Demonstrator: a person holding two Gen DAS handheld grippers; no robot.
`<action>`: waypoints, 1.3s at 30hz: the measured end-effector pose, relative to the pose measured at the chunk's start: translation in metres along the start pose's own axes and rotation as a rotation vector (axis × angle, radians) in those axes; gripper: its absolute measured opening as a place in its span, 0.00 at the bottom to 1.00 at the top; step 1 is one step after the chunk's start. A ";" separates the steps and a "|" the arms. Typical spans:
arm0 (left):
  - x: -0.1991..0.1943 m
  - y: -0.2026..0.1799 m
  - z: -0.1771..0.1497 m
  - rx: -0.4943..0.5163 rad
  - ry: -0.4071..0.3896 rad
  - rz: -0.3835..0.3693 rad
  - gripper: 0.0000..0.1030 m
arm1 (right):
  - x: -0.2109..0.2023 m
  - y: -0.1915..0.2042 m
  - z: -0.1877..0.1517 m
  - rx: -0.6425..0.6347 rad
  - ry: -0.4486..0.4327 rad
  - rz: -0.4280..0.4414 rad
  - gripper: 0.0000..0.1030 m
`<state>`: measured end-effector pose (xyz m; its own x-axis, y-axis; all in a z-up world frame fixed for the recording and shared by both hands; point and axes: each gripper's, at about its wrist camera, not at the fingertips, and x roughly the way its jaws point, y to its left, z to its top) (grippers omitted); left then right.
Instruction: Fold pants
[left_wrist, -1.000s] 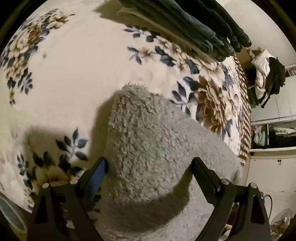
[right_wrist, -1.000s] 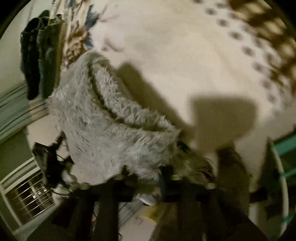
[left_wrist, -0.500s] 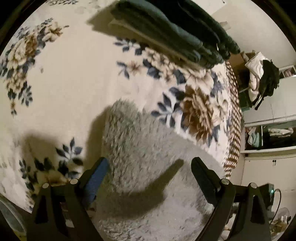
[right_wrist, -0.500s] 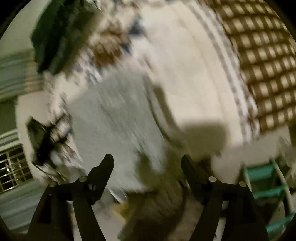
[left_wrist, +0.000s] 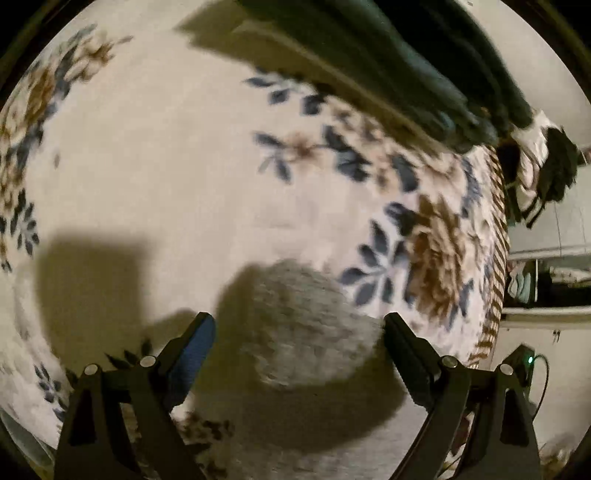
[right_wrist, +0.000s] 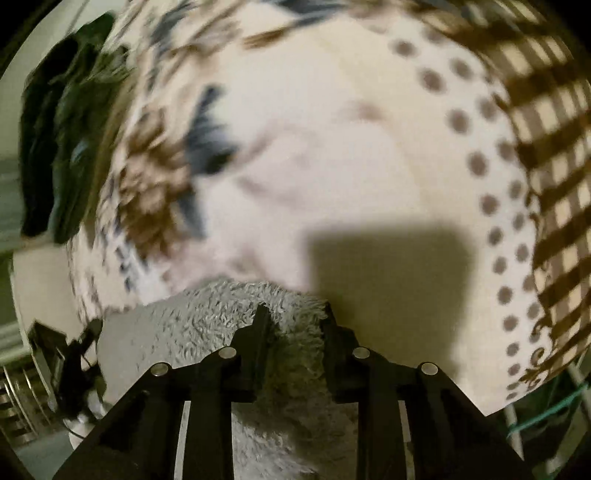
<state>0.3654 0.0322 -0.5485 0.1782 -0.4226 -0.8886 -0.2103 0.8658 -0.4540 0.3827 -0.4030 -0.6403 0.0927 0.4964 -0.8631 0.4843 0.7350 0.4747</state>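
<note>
My left gripper (left_wrist: 299, 332) hangs above the floral blanket (left_wrist: 166, 166) with its jaws wide apart and nothing between them. The grey fleece pants (left_wrist: 303, 321) lie below it, a rounded, folded-looking end resting on the blanket, with the blue-leaf print just beyond their far edge. Farther past the pants, at the blanket's far side, sits a stack of dark green folded clothes (left_wrist: 388, 62).

My right gripper (right_wrist: 293, 314) has its jaws drawn close and clamped on the near edge of the same fleece pants (right_wrist: 207, 325); pile bulges up between and around the jaws. The brown checked border (right_wrist: 546, 155) of the blanket curves off to the right of the pants, and a dotted band runs inside it.

As I read it, I am mid-fold — the right side carries an edge while the left is free. To do this well, I should keep the right grip firm, since thick fleece can slip out of a shallow pinch, and lift only enough to clear the layer beneath. The left jaws would best come down on the matching edge beside the right pair, so both corners travel together and land square. Much of both views is blurred, so I can't judge how many layers I hold.
</note>
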 end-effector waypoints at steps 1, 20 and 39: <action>0.000 0.004 0.000 -0.013 0.006 -0.008 0.89 | 0.002 -0.003 0.001 0.003 0.004 0.012 0.27; -0.060 0.000 -0.109 -0.035 0.025 -0.087 0.89 | -0.021 -0.095 -0.122 0.196 0.121 0.099 0.34; 0.010 0.044 -0.099 -0.087 0.121 -0.281 0.98 | 0.046 -0.032 -0.106 -0.172 0.214 0.400 1.00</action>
<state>0.2629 0.0398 -0.5834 0.1265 -0.6757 -0.7262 -0.2509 0.6865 -0.6824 0.2793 -0.3549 -0.6768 0.0527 0.8260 -0.5612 0.2943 0.5242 0.7991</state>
